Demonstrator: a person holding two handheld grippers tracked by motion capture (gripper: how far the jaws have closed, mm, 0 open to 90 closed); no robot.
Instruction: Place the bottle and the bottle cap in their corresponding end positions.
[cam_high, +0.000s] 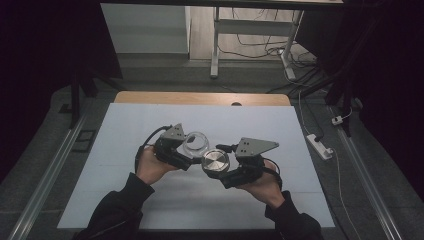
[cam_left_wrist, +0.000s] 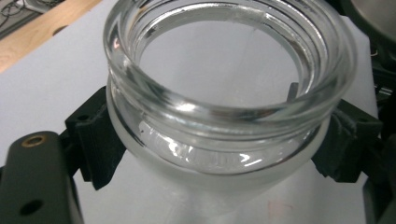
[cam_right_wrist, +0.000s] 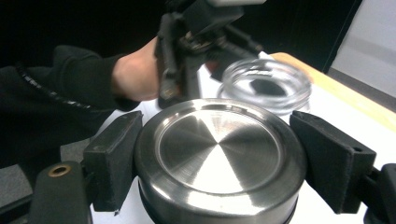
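In the high view, near the middle of the frame, the person is holding two grippers close together above the white table sheet (cam_high: 150, 200). The left gripper (cam_high: 189, 150) is clamping a clear round glass jar (cam_high: 196, 143), its black jaws pressing on either side of the jar below the threaded rim; in the left gripper view the jar's open mouth (cam_left_wrist: 224, 65) is taking up the upper centre. The right gripper (cam_high: 218, 165) is gripping a round brushed-steel lid (cam_high: 215, 162), jaws tight against its two sides, just lower right of the jar. In the right gripper view the lid (cam_right_wrist: 219, 154) is sitting low centre, with the jar (cam_right_wrist: 266, 84) and the left hand (cam_right_wrist: 135, 77) beyond it, upper centre
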